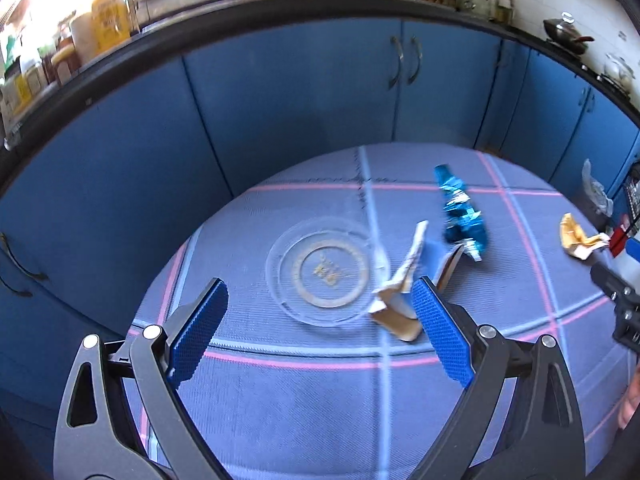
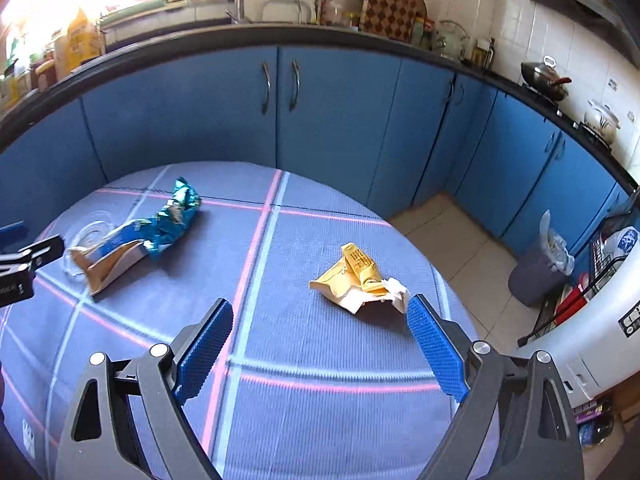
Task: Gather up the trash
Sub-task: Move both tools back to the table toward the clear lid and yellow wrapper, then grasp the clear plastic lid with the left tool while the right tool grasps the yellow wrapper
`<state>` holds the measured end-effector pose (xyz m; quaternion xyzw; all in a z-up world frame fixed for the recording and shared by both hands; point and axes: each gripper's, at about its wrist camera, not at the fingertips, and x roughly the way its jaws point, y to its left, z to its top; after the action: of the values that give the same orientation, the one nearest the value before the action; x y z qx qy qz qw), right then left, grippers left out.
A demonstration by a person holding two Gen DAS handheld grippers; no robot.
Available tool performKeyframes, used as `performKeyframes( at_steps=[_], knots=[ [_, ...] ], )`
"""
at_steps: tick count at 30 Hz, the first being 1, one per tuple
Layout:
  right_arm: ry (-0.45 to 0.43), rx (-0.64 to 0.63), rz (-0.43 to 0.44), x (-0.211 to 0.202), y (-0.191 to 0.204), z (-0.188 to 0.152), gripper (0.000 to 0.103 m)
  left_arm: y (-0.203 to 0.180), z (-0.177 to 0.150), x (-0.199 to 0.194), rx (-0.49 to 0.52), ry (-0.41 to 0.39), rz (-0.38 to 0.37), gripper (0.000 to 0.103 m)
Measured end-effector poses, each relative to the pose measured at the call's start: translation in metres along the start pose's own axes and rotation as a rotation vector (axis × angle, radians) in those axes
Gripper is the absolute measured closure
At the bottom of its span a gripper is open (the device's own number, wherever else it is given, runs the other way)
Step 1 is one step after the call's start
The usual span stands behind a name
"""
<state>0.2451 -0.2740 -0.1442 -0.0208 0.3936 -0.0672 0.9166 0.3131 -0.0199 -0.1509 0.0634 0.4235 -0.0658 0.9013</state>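
Left gripper: blue-padded fingers spread wide, holding nothing, poised above the surface.
Right gripper: blue-padded fingers likewise wide apart and holding nothing; the right-hand pad's tip sits just beside the yellow paper.
Surface: round table covered in blue-grey cloth with pink and pale blue crossing stripes.
Torn brown cardboard piece: folded, partly standing up, just beside the left gripper's right-hand finger; its lower edge overlaps the plate's rim.
Clear round plastic plate: flat on the surface, left of the cardboard, ahead of the left gripper's opening.
Crumpled shiny blue foil wrapper: lies beyond the cardboard, its near end touching the cardboard's upright flap.
Crumpled yellow paper packet: near the table's right edge, well apart from the other two pieces; white torn scraps at its right end.
Grey bin with a plastic liner: on the tiled floor to the right, by the blue cabinets.
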Motion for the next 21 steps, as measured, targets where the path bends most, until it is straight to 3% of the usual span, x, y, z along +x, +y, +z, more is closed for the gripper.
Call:
performKeyframes(
  at_steps=[7,14,19,21],
  knots=[
    [0.023,0.01,-0.018,0.026,-0.002,0.008,0.016,0.0,-0.002,0.027,0.014,0.044,-0.013,0.011],
    [0.024,0.022,-0.016,0.031,-0.003,0.012,0.017,0.01,0.007,0.019,-0.03,-0.006,-0.037,0.011],
    [0.01,0.016,-0.03,0.03,-0.004,0.013,0.016,0.028,0.017,0.016,-0.053,-0.039,0.043,0.011],
    [0.009,0.028,-0.024,0.031,-0.005,0.014,0.016,0.032,0.02,0.024,-0.065,-0.024,0.038,0.011]
  ],
)
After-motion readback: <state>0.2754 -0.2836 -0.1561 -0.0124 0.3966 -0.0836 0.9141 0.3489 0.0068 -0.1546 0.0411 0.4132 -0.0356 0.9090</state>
